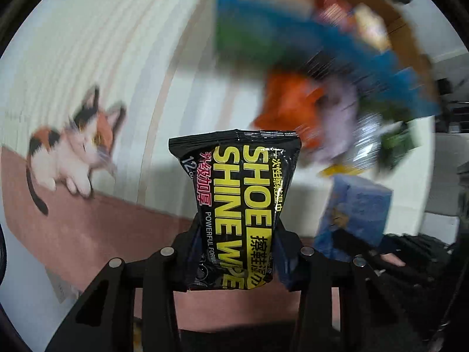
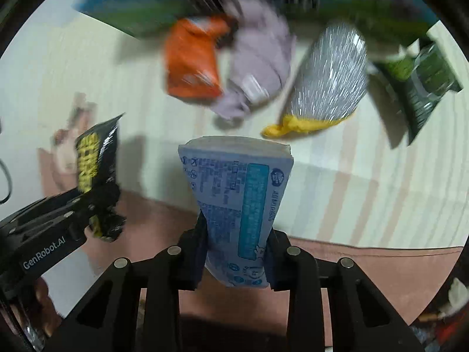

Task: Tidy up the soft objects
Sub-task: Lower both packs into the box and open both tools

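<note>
Here the left gripper [image 1: 234, 252] is clamped on a black wipes pack [image 1: 237, 205] with yellow "SHOE SHINE WIPES" print, jaws squeezing its lower half, pack sticking up and away from the camera, lifted off the surface. The right gripper [image 2: 237, 252] is clamped on a light blue tissue pack [image 2: 240, 202], also pinched low so the pack waists in between the jaws, top end fanning out.

In the right wrist view the left gripper and its black pack sit off to the left, well apart from the blue one. Both packs hang above a pale striped mat [image 2: 366, 190] with a pink band along its near edge and a cat picture [image 1: 73, 146] on it.

Farther out on the mat, blurred: an orange packet [image 2: 190, 61] touching a lilac cloth [image 2: 258, 67], next to that a silver mesh bag [image 2: 331, 79] with a yellow knotted end, and a dark green packet [image 2: 422, 88] at the far right. A blue and green sheet [image 2: 140, 8] lies behind them, details unclear from blur.
</note>
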`<state>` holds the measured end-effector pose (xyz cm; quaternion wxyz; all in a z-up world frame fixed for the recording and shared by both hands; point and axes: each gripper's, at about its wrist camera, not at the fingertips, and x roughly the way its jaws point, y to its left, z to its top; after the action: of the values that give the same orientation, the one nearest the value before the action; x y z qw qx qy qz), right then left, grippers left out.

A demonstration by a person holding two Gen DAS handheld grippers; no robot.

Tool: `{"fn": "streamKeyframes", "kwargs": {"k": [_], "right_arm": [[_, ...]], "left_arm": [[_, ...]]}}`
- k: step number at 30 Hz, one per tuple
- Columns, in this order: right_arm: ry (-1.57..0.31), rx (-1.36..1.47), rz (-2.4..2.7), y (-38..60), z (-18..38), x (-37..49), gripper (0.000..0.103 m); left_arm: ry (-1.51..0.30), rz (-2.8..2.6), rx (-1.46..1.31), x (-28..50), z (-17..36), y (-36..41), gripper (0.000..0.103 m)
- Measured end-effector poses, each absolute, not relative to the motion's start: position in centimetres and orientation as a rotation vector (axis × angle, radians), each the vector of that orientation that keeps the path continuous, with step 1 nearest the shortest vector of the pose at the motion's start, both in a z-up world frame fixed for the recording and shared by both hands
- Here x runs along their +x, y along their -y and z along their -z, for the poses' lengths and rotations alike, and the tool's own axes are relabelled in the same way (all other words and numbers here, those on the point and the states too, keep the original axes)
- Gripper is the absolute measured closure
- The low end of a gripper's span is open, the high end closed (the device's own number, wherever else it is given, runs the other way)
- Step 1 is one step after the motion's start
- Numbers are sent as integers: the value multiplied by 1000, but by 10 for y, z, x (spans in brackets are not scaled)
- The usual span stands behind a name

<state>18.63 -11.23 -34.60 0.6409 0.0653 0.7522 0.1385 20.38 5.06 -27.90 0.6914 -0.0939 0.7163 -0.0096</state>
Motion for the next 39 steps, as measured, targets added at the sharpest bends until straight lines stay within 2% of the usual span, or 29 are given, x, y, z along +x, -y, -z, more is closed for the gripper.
{"fn": "streamKeyframes", "kwargs": {"k": [6, 10, 12, 19, 29, 39], "right_arm": [[-1506, 177, -352, 144, 236, 228, 69], [-1405, 156, -282, 166, 193, 285, 69], [-1395, 149, -241, 176, 190, 314, 69], [-1506, 117, -126, 185, 258, 396, 69], [-1673, 61, -80, 178, 361, 420, 69], [-1740, 77, -58, 188, 394, 426, 68]], "left_arm": [[-1430, 121, -208, 288, 185, -38, 64], [-1376, 143, -157, 347, 162, -25, 64], [-1383, 159, -129, 382, 170, -19, 63], [-1542, 152, -43, 493, 246, 7, 63], [-1720, 106, 0, 564, 362, 24, 63], [-1741, 124, 1, 580, 382, 43, 63]]}}
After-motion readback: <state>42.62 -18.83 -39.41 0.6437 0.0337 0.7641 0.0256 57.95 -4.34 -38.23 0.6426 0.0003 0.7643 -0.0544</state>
